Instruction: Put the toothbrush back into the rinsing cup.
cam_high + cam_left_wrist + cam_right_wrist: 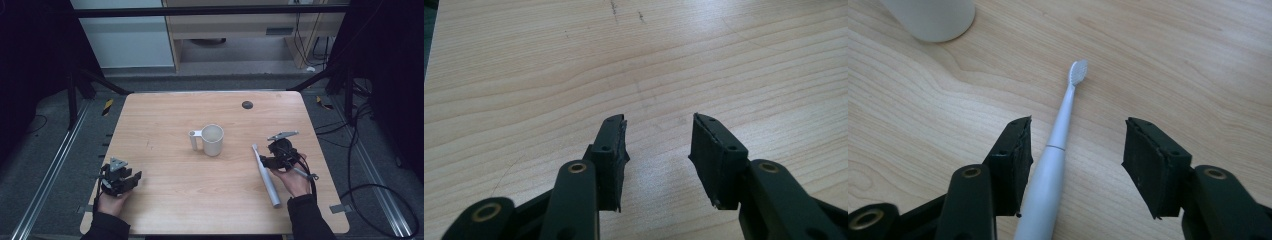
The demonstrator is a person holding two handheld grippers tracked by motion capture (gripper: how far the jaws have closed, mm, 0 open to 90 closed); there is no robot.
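Toothbrush (265, 176) pickup looks like my current step: from above, it lies on the pale wood desk (165, 200) beside my right gripper (266, 161), near a white mug (212, 139). My left gripper (659, 150) hangs open over bare grain, holding nothing. My right gripper (1075, 160) spreads wide around the smooth handle (1045, 190) (bristles (1078, 72) forward); next, I judge, centre and close.

A mug (213, 139) stands mid-table (165, 200), its handle pointing left. To its right a toothbrush (265, 176) lies flat, head at the far end, perhaps angled slightly leftward, body running toward the near edge.
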